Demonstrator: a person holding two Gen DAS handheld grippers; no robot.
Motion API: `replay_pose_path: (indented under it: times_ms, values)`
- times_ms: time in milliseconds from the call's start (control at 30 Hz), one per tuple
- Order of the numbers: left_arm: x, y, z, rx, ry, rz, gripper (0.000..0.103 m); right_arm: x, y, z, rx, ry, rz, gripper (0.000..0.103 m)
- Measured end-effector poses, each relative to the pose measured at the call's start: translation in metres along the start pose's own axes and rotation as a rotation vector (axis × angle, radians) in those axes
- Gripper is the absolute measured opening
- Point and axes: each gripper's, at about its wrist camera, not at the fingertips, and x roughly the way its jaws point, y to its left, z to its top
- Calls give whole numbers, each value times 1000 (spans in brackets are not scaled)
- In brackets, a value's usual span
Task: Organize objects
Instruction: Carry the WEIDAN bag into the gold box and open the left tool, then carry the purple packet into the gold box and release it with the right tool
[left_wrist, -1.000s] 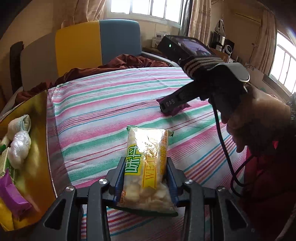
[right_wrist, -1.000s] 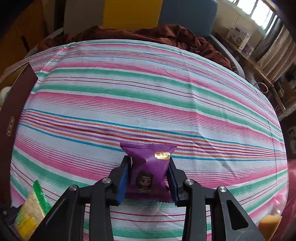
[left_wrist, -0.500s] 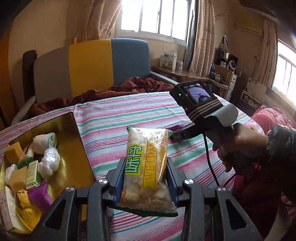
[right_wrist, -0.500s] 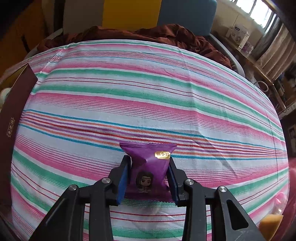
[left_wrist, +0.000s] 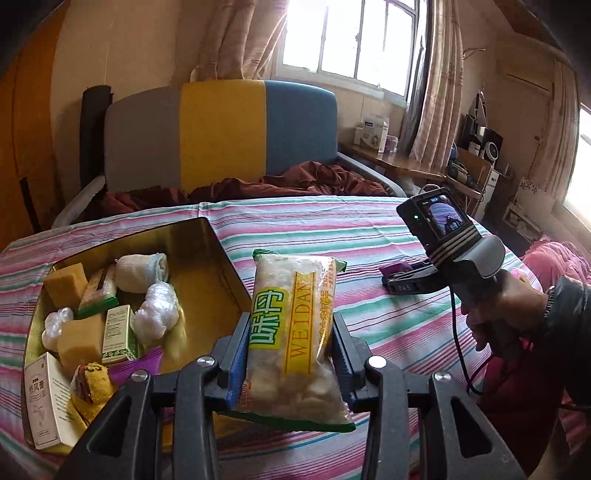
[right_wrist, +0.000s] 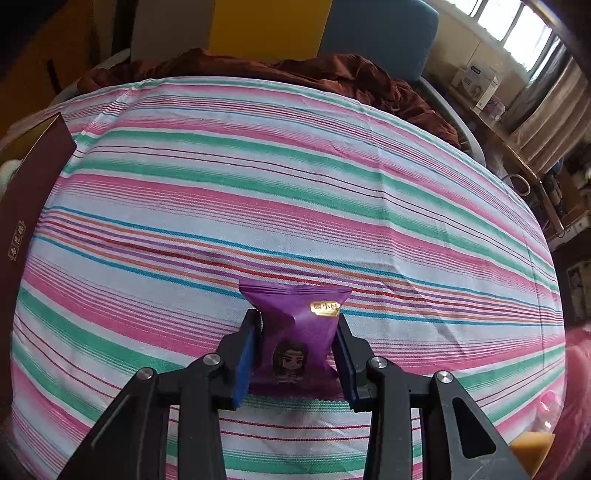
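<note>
A: What does the left tool (left_wrist: 290, 354) have?

B: It is clamped on a clear snack bag (left_wrist: 293, 332) printed yellow and green, pads pressing both long sides. The bag stands lengthwise between the fingers, raised above the striped bedsheet (left_wrist: 369, 236).

A: And the box?

B: An open gold-lined box (left_wrist: 218, 266) lies at about nine o'clock from the bag in the left view. Inside it are two yellow sponges, a rolled white cloth (left_wrist: 142, 267), wads of clear plastic, a small green-and-white carton (left_wrist: 120, 330), a purple wrapper and a white carton at the near corner.

A: The right tool (right_wrist: 297, 350)?

B: Closed on a purple snack packet (right_wrist: 297, 332) bearing a cartoon figure and a gold label. Whether the packet touches the sheet I cannot tell. In the left view that tool shows at three o'clock, low over the bed, with a person's hand (left_wrist: 506, 314) around its handle and a small camera screen on top.

A: Anything else?

B: The box's dark outer wall (right_wrist: 26, 206) sits at nine o'clock in the right view.
</note>
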Motion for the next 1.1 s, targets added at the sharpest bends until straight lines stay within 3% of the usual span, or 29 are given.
replay_pose_path:
  times_ms: [200, 500, 600, 900, 1100]
  values:
    - [-8, 56, -1, -167, 5, 10, 40, -1, 3, 0, -14, -4, -15, 39]
    - [-38, 164, -24, -404, 0, 137, 40, -4, 11, -1, -38, -6, -39, 39]
    - [-39, 181, -33, -476, 16, 108, 40, -4, 10, -1, -39, -5, -39, 39]
    - [3, 125, -8, -391, 47, -38, 40, -6, 11, 0, -47, -5, -48, 39]
    - [45, 91, 2, -336, 132, -14, 40, -7, 12, 0, -55, -6, -53, 39]
